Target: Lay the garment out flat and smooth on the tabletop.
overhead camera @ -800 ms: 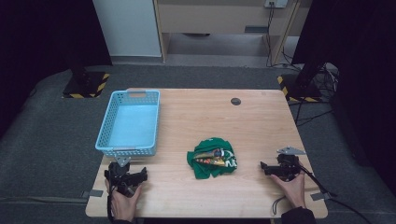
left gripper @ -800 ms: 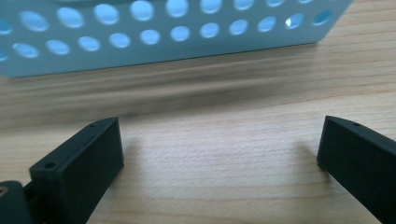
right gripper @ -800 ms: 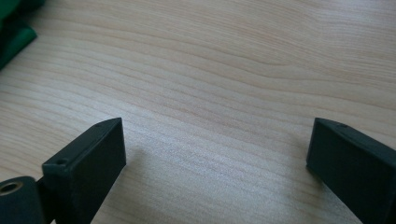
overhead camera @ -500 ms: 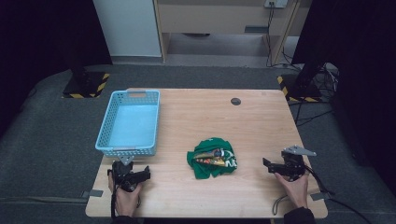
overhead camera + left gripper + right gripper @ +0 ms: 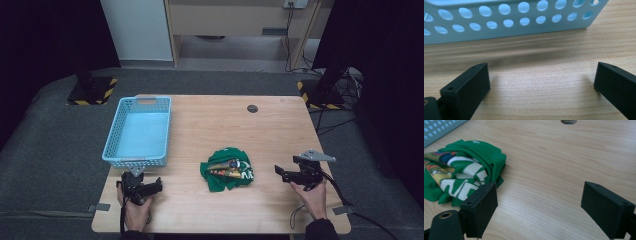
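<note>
A crumpled green cloth (image 5: 227, 169) with white and yellow print lies on the wooden table (image 5: 210, 125), near the front middle. In the right gripper view the cloth (image 5: 469, 167) sits just ahead of the left jaw. My right gripper (image 5: 288, 171) is held low over the table to the right of the cloth. It is open, with bare wood between its jaws (image 5: 540, 205). My left gripper (image 5: 142, 182) rests near the front left, just before a light blue basket (image 5: 112, 150). It is open too and nothing is held (image 5: 541, 85).
The perforated wall of the basket (image 5: 511, 22) runs across close ahead of the left gripper. A small dark round hole (image 5: 252, 108) marks the table's far right part. Black cables trail from both grippers over the front edge. Bare wood stretches between the cloth and the far edge.
The right hand has shifted slightly leftward, towards the cloth. The left hand has barely moved. The cloth and basket lie as before.
</note>
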`<state>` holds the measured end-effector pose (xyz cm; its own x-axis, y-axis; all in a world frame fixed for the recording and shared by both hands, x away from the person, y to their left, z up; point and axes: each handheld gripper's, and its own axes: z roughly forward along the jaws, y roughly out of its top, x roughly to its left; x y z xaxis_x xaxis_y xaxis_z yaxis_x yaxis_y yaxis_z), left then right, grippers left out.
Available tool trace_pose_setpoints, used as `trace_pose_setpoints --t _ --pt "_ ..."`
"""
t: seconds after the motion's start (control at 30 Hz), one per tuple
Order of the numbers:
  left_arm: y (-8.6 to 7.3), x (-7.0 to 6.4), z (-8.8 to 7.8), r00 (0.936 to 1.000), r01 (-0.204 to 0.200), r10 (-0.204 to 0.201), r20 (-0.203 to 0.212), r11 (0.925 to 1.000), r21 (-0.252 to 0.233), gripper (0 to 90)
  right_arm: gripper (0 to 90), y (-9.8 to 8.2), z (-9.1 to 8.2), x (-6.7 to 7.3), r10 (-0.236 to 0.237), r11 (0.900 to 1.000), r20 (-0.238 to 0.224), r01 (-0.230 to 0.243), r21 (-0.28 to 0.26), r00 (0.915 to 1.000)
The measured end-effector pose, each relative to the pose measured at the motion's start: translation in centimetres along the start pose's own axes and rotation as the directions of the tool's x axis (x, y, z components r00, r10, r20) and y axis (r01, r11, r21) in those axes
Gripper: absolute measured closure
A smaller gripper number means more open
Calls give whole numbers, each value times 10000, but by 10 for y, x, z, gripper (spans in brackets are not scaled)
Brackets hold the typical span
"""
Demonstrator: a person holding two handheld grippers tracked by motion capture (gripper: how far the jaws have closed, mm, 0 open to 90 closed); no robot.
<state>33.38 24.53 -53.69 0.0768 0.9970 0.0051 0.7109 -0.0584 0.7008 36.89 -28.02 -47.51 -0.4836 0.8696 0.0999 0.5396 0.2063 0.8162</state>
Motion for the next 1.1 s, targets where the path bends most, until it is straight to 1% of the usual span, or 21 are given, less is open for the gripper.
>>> trace_pose_setpoints --t 0.07,0.1,0.27,0.37,0.47,0.53,0.67,0.73,0.97,1.1 --pt "0 -1 0 9999 -87 87 54 10000 -2 0 135 5 0 4 -2 10000 -108 2 -67 9999" --pt "0 -1 0 9999 -87 87 54 10000 -2 0 135 5 0 4 -2 10000 -108 2 -67 9999" --pt "-1 -3 -1 9998 -163 164 128 9999 -11 0 136 21 0 14 -271 9993 -186 266 -271 9995" --pt "-1 -4 -1 9998 -161 161 149 9999 2 0 145 29 2 20 -492 9984 -286 484 -277 9984" --pt "-1 -4 -1 9997 -186 186 170 9998 1 0 150 37 8 28 -702 9974 -387 696 -171 9968" --pt "-1 -4 -1 9997 -189 189 179 9998 -18 0 150 39 9 30 -758 9970 -402 752 -174 9963" --pt "-1 -4 -1 9996 -196 196 186 9998 -16 0 149 47 17 40 -966 9953 -553 963 -83 9938" --pt "-1 -4 -1 9996 -207 207 190 9998 -15 0 149 49 18 41 -1005 9949 -596 1002 -78 9931" --pt "-1 -4 -1 9996 -208 209 194 9998 -14 0 174 63 25 54 -1294 9916 -837 1284 -176 9880" --pt "-1 -4 -1 9996 -212 213 196 9998 -16 0 187 68 31 61 -1436 9896 -967 1430 -131 9849"
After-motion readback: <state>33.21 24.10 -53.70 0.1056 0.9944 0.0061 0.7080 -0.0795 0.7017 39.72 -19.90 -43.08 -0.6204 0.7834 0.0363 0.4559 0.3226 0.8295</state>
